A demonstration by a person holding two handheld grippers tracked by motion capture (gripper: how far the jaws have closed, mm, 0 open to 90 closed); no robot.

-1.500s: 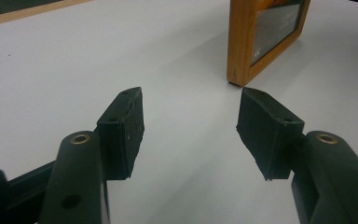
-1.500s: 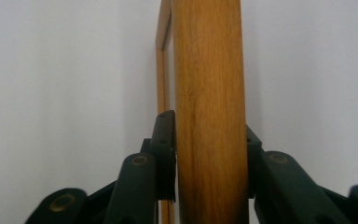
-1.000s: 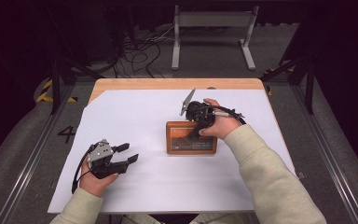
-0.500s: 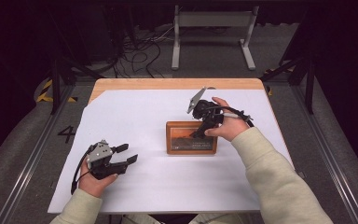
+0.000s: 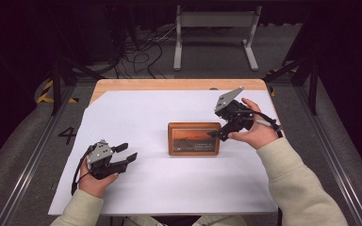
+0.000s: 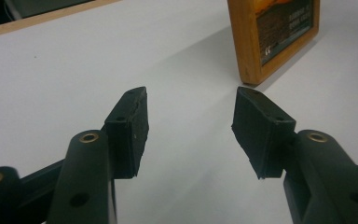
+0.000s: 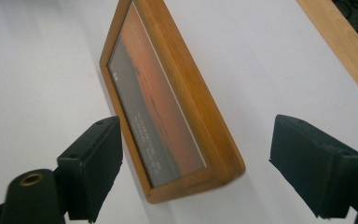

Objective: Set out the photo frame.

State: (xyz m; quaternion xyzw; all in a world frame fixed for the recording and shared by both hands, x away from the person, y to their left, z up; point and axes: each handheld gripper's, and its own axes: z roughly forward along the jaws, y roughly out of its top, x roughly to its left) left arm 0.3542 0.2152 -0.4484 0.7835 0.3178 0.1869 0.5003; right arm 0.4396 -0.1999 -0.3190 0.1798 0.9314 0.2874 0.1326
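Between my right gripper's (image 5: 215,135) jaws I find open air: they stand wide apart, and they have just been opening further. In the right gripper view the frame (image 7: 168,100) shows beyond and between the two pads (image 7: 100,163), near corner closest, but neither pad touches it. From above, this gripper sits just off the frame's right end, tips pointing at it, with the right hand (image 5: 254,129) wrapped round the body and the grey plate (image 5: 228,99) tilted up on top. I record the frame as released.

The frame (image 5: 193,138) itself stands on its long edge on the white sheet (image 5: 169,188), picture face toward my side of the table. The picture is orange over dark, with a line of small print too fine to read. The wood is light brown.

My left gripper (image 5: 126,152) is well apart from the frame, to its left and nearer me, held low over the sheet in the left hand (image 5: 94,176). Its jaws are apart with nothing between them; they have just been closing a little. In the left gripper view the frame's lower corner (image 6: 261,56) lies ahead and right of the tips, clear of both pads (image 6: 130,130).

Past the sheet's far edge the table's (image 5: 179,84) wooden top shows as a strip.
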